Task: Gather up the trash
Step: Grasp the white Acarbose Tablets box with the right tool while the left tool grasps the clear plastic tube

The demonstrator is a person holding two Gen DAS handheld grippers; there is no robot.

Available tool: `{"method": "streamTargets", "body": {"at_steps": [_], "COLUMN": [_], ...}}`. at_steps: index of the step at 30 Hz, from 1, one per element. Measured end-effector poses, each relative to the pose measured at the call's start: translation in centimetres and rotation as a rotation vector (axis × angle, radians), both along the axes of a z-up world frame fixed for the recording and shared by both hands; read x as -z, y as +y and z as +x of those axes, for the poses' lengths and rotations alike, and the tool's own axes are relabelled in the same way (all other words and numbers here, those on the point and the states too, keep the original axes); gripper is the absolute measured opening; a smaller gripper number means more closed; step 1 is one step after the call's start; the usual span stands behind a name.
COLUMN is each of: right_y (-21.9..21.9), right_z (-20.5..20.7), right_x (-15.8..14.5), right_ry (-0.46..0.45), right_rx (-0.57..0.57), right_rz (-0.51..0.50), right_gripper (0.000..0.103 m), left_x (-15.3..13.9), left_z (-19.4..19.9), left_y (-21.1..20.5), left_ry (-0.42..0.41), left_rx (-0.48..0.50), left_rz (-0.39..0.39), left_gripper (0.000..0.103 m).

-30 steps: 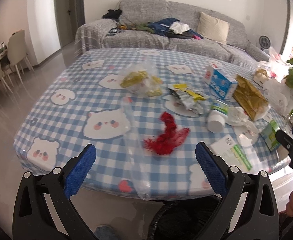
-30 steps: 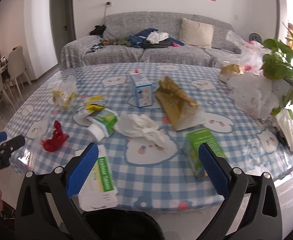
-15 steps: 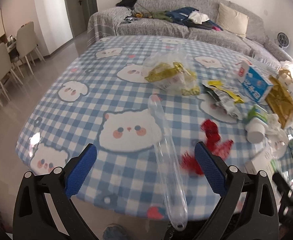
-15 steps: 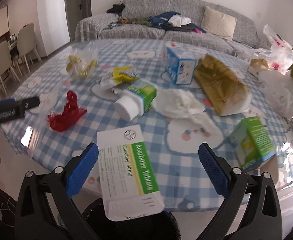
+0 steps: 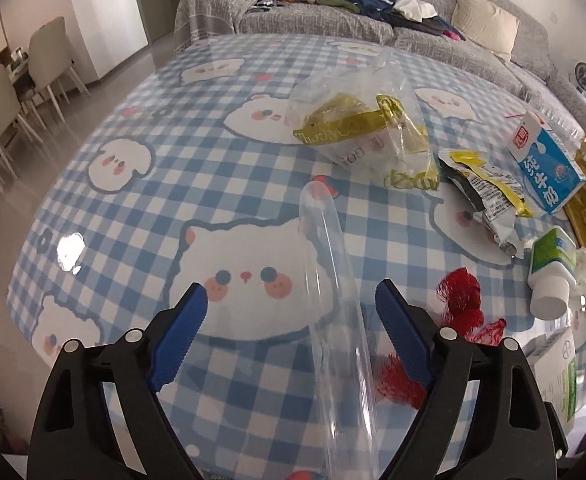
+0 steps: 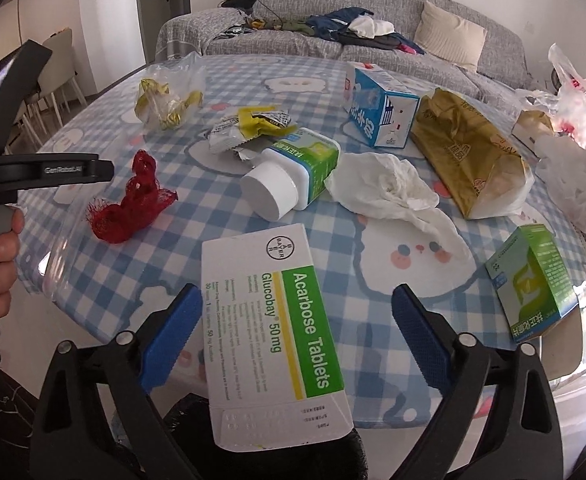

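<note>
Left gripper (image 5: 289, 316) closing, pads not yet on clear plastic tube (image 5: 333, 300) lying between them, overhanging table's (image 5: 141, 216) near edge. Right gripper (image 6: 293, 320) closing around white tablet box (image 6: 271, 332), also overhanging near edge, untouched. Overhang probably eases pinching from the side. Crowded toward far-right; near-left corner bare.

Bright daylight, white glare patch on the tablecloth (image 5: 71, 250), strong fisheye bending, dark corners, sharp focus
</note>
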State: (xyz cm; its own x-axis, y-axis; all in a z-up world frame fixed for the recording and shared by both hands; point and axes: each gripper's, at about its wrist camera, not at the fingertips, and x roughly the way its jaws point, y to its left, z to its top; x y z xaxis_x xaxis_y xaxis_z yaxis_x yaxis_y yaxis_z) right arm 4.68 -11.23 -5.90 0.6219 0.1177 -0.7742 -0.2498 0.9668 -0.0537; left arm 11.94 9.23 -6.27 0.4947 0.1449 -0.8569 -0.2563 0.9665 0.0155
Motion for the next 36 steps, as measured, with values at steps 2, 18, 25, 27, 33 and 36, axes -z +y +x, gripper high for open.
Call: {"method": "streamTargets", "body": {"at_steps": [2,18,25,27,33,36], "right_y": [0.1,0.8,0.8,0.7,0.5,0.4], "right_z": [0.0,-0.1,0.1,0.2,0.3,0.1], "right_x": [-0.1,0.8,1.0,0.9,0.7,0.5], "right_ry": [0.004,0.041,0.047,0.048,0.043,0.040], "right_rx": [-0.006,-0.020,-0.019,-0.015,-0.005,-0.003], "right_rz": [0.005,0.003,0.011,0.015,0.023,0.025], "right_gripper": [0.087,0.069,0.061,0.061,0.061,0.061], "left_x": [0.3,0.9,0.7,0.6,0.4,-0.1], "left_z": [0.3,0.1,-0.3,-0.5,-0.7,-1.1], "left_y": [0.0,-1.1,-0.9,-0.7,-0.7,-0.8], "left_ry": [0.013,0.059,0.063,0.064,0.057,0.043], "left_rx": [-0.005,0.019,0.009,0.005,0.018,0.018], "left_rz": [-0.007,-0.022,-0.019,-0.011,-0.028,-0.028], "left_gripper": [0.077,0.053,0.037,0.027,0.025,0.025]}}
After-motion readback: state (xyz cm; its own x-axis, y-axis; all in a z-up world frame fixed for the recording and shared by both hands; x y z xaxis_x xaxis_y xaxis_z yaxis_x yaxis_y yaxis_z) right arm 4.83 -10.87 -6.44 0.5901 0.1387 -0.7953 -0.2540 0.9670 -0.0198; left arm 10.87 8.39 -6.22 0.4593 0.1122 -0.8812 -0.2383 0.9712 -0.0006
